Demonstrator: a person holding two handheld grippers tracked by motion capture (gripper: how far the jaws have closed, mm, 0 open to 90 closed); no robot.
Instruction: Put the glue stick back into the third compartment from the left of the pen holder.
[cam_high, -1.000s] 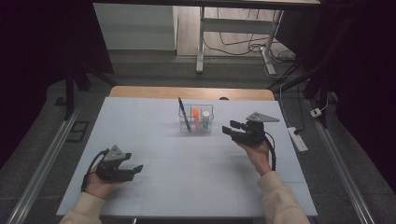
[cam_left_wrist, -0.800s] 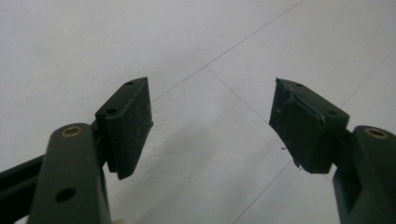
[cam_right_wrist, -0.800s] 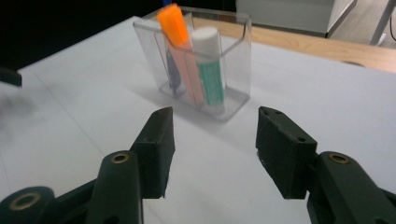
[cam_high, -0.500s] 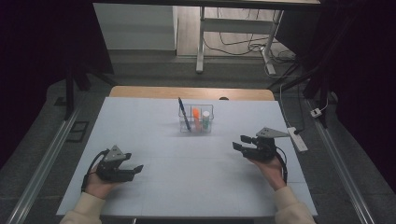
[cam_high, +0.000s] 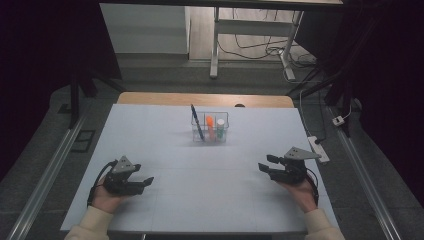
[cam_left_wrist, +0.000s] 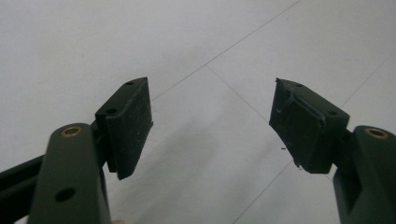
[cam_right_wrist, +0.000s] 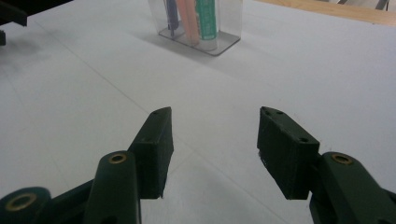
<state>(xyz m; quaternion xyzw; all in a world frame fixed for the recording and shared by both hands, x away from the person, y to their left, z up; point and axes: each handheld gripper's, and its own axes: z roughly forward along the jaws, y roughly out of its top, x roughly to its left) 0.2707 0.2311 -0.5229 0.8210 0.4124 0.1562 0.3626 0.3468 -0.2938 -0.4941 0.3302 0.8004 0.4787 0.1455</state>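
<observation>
A clear plastic pen holder stood at the middle of the pale blue-white table, holding a dark blue pen, an orange marker and a green-and-white marker. The black left gripper rested near the front left, released and empty. The black right gripper sat at the front right, well apart from the holder, jaws spread with nothing between them.

Surface evenly lit, pale; surroundings dark. Soft shadows under tongs. High view slightly soft; no glare.
</observation>
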